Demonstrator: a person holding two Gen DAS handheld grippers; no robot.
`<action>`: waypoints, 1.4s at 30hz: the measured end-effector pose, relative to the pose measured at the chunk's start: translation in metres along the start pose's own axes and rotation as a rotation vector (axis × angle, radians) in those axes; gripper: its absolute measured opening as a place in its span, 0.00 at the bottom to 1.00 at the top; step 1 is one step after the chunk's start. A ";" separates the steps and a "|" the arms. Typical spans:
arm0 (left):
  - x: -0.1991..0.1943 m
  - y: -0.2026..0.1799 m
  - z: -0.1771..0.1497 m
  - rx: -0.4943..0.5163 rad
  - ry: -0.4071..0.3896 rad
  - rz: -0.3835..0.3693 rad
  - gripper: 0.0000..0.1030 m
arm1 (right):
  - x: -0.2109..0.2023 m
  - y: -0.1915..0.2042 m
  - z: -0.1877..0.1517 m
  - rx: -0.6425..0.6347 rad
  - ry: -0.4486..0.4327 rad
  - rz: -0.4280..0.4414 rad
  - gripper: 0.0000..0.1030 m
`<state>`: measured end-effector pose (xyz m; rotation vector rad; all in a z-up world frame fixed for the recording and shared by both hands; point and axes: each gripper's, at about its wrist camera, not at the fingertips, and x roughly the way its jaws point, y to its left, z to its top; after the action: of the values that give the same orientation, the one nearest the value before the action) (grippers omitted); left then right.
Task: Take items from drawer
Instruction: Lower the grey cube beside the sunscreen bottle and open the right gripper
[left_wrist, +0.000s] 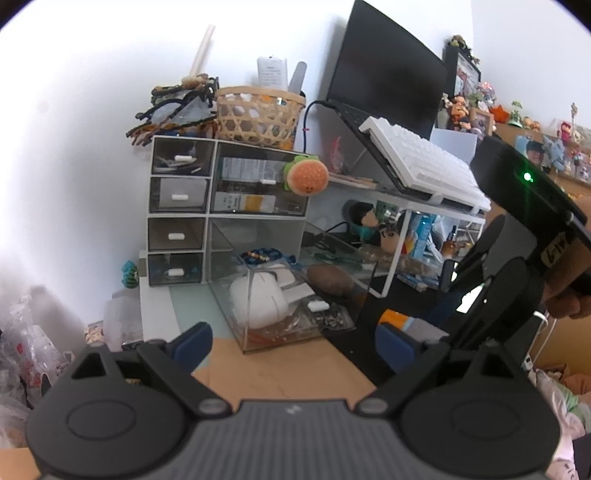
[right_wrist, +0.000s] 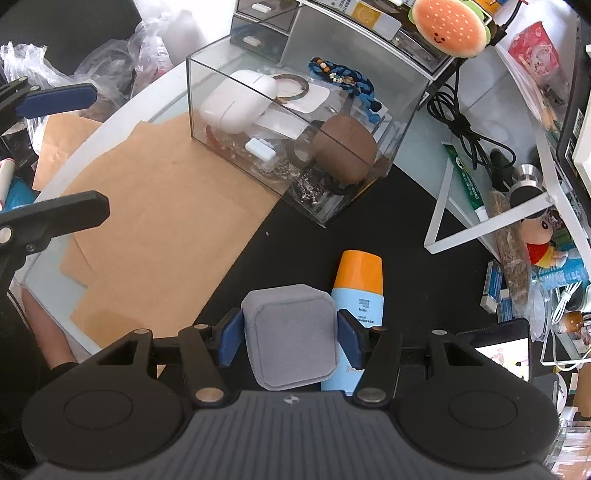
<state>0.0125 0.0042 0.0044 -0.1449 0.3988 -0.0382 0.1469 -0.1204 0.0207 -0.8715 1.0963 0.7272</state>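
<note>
A clear plastic drawer (right_wrist: 207, 96) is pulled out of the desktop organizer (left_wrist: 179, 210) onto the desk. It holds a white earbud case (right_wrist: 236, 101), a brown case (right_wrist: 345, 147), a blue braided cord (right_wrist: 347, 79) and small bits. My right gripper (right_wrist: 290, 338) is shut on a grey velvet box (right_wrist: 291, 336) and holds it above the black mat, over an orange-capped blue bottle (right_wrist: 358, 284). My left gripper (left_wrist: 291, 345) is open and empty, in front of the drawer (left_wrist: 236, 295). It shows at the left of the right wrist view (right_wrist: 55, 151).
Brown paper (right_wrist: 155, 221) covers the desk's left part. A white shelf stand (right_wrist: 480, 225) with a laptop and white keyboard (left_wrist: 421, 162) stands to the right. A burger plush (left_wrist: 306, 177), a wicker basket (left_wrist: 258, 114), cables and plastic bags (right_wrist: 122, 48) crowd the edges.
</note>
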 end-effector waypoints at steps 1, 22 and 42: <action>0.000 0.000 0.000 -0.001 0.000 0.000 0.94 | 0.001 -0.001 -0.001 0.003 -0.001 -0.001 0.57; -0.009 0.005 0.004 -0.017 -0.019 0.017 0.94 | -0.022 -0.006 -0.021 0.053 -0.085 0.006 0.58; -0.009 0.009 0.003 -0.015 -0.020 0.034 0.94 | -0.041 0.000 -0.016 0.068 -0.182 0.022 0.58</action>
<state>0.0057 0.0139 0.0092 -0.1528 0.3815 0.0000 0.1274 -0.1373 0.0568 -0.7223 0.9636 0.7675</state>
